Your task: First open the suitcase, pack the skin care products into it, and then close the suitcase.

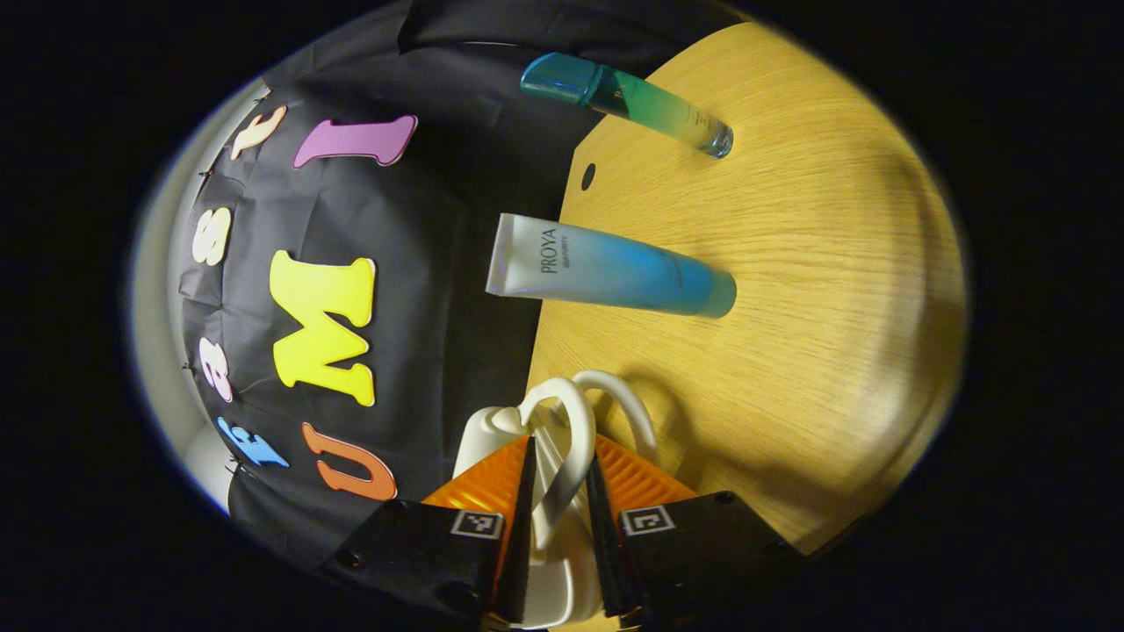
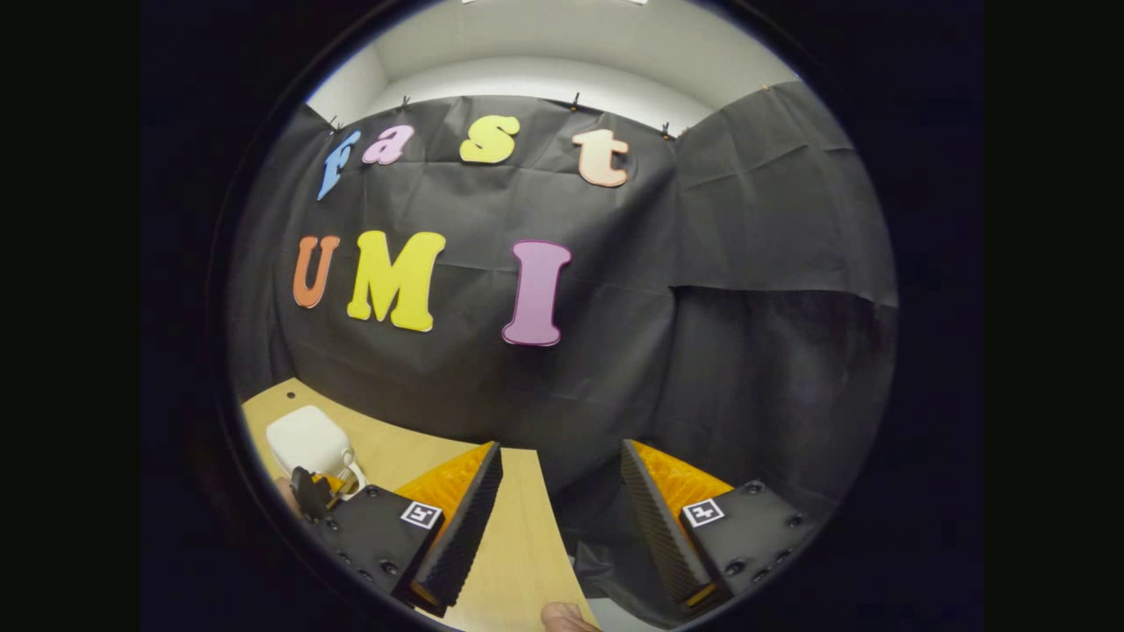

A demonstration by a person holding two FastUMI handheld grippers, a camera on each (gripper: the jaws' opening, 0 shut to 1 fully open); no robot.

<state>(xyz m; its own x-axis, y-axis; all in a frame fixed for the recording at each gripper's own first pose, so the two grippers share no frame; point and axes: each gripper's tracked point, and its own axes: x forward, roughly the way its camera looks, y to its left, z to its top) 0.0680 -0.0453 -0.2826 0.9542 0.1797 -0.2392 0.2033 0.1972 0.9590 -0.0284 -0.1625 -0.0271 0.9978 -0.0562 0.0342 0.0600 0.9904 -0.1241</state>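
1. Grip: left tongs [image 1: 559, 491] clamped on the curved white plastic handle [image 1: 571, 421] of the small white suitcase [image 2: 307, 441], apparently not opened yet.
2. Lift slowly along the likely hinge arc, without letting the handle slip.
3. Left hand rolled sideways, low over the pale wooden desk [image 1: 817, 263]; white-to-blue tube [image 1: 606, 268] and teal-green bottle [image 1: 628, 101] standing beyond, unpacked.
4. Right tongs [image 2: 562, 509] spread wide, empty, at the desk edge.

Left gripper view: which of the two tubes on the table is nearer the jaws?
The white-to-blue tube, just beyond the white handle held in the jaws; the teal-green bottle stands farther off.
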